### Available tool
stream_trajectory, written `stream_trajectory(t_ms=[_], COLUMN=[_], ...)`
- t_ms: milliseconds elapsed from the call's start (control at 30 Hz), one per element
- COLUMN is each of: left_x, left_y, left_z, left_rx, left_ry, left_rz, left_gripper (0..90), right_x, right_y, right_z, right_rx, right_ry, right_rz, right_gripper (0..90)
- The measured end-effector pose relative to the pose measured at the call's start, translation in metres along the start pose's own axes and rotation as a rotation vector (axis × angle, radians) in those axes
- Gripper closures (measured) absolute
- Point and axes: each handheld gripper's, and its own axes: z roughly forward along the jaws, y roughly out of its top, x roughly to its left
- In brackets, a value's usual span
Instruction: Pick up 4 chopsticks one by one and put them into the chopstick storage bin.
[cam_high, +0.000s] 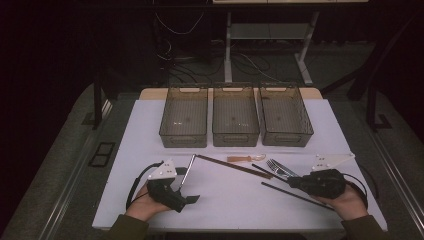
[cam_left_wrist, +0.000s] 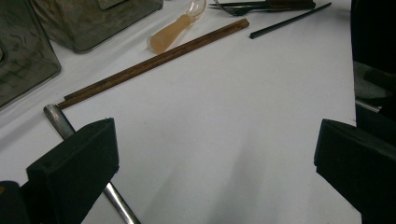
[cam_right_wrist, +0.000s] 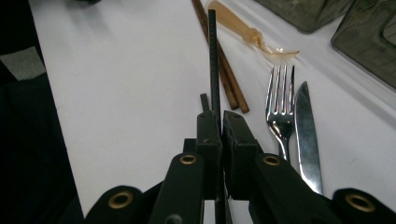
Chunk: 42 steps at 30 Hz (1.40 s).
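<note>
1. The right gripper (cam_right_wrist: 219, 116) is pinching a black chopstick (cam_right_wrist: 213, 56) between closed jaws, low over the white table (cam_high: 225, 200), beside the fork (cam_right_wrist: 279, 100) and knife (cam_right_wrist: 306, 135)
2. The left gripper (cam_left_wrist: 215, 154) is gaping wide, holding nothing, near a metal handle (cam_left_wrist: 58, 119) and brown chopsticks (cam_left_wrist: 154, 63)

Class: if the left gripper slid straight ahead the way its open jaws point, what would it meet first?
Probably the brown chopsticks lying across its line on bare white table; the left gripper is open.
</note>
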Motion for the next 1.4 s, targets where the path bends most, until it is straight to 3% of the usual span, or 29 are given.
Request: stream_trajectory(t_ms=[267,500,733,1400], left_x=[0.002,0.002,0.002,0.001], left_y=[0.000,-0.001,0.000,0.000], left_z=[0.000,0.001,0.003,0.005], left_rx=[0.010,0.020,0.006,0.005], left_ry=[0.013,0.012,0.016,0.021], left_rz=[-0.016,-0.003,-0.020,-0.018], left_gripper=[0.0,0.0,0.0,0.0], right_x=[-0.004,-0.006,-0.006,-0.004], right_y=[0.015,0.025,0.034,0.068], right_z=[0.007,0.011,0.015,0.045], right_rx=[-0.022,-0.049,-0.068,-0.097], right_ry=[-0.012,-0.024,-0.031,-0.037], right_rz=[0.016,0.023,0.037,0.057], right_gripper=[86.1,86.1,86.1,86.1])
